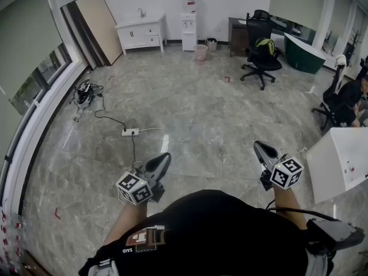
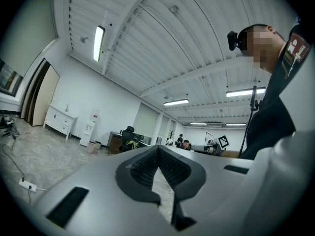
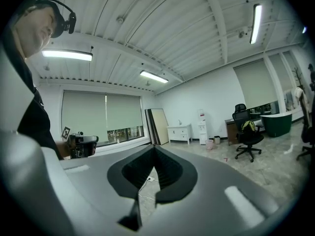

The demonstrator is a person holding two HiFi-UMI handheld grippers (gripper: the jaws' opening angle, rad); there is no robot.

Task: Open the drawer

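A white cabinet with drawers [image 1: 141, 34] stands against the far wall, well away from me across the floor. It also shows small in the left gripper view [image 2: 61, 122] and the right gripper view [image 3: 179, 132]. My left gripper [image 1: 164, 158] is held out level at waist height, its jaws shut on nothing [image 2: 157, 149]. To its right my right gripper [image 1: 260, 148] is held the same way, shut and empty too [image 3: 154, 147]. Neither gripper is near the cabinet.
A power strip [image 1: 130, 131] with a trailing cable lies on the marble floor ahead. A black office chair [image 1: 261, 53], a water dispenser [image 1: 188, 30] and a pink bin [image 1: 200, 52] stand at the back. A white table [image 1: 339, 160] is close on my right, with a seated person [image 1: 351, 99] beyond it.
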